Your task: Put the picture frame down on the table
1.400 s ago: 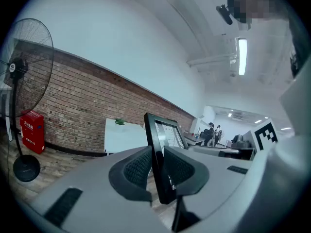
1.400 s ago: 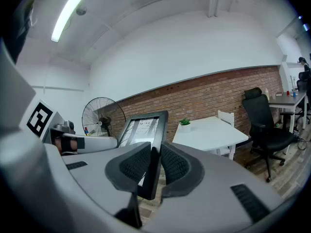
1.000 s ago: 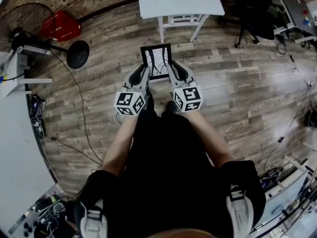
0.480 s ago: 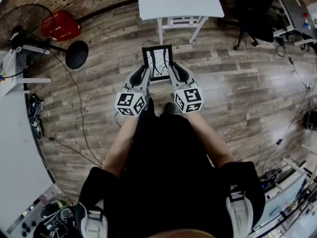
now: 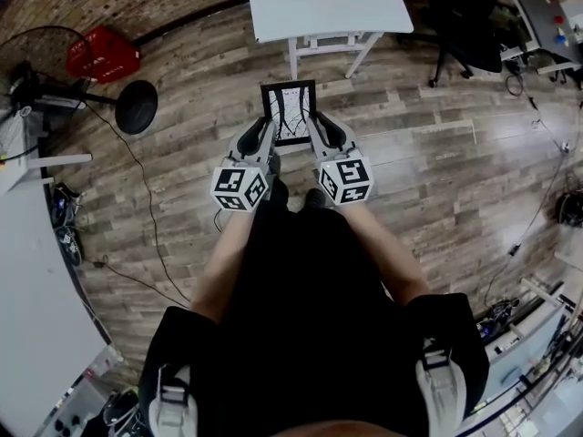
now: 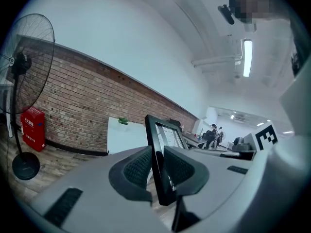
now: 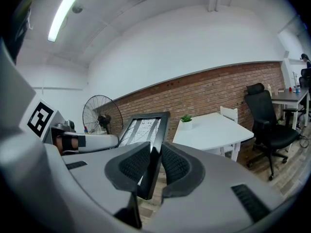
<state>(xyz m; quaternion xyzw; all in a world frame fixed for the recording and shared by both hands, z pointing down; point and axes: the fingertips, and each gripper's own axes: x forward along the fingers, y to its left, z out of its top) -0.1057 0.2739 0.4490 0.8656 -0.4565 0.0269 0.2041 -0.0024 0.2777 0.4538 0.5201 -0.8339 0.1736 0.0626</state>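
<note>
A black picture frame [image 5: 289, 112] with a white line print hangs in the air above the wood floor, held by both grippers. My left gripper [image 5: 262, 138] is shut on its left edge, and the frame [image 6: 160, 154] stands edge-on between the ribbed pads. My right gripper [image 5: 319, 137] is shut on its right edge, and here too the frame [image 7: 146, 144] is pinched between the pads. The white table [image 5: 325, 0] stands just beyond the frame, and the same table [image 7: 214, 130] shows to the right of the frame in the right gripper view.
A white chair [image 5: 332, 42] is tucked under the table. A black office chair [image 5: 469, 21] stands to the right. A floor fan's base [image 5: 137, 106] and a red basket [image 5: 102, 55] are at the left, with cables along the floor. A small plant pot [image 7: 186, 122] sits on the table.
The view has shifted slightly as the person moves; the frame stays held between both grippers in front of the table.
</note>
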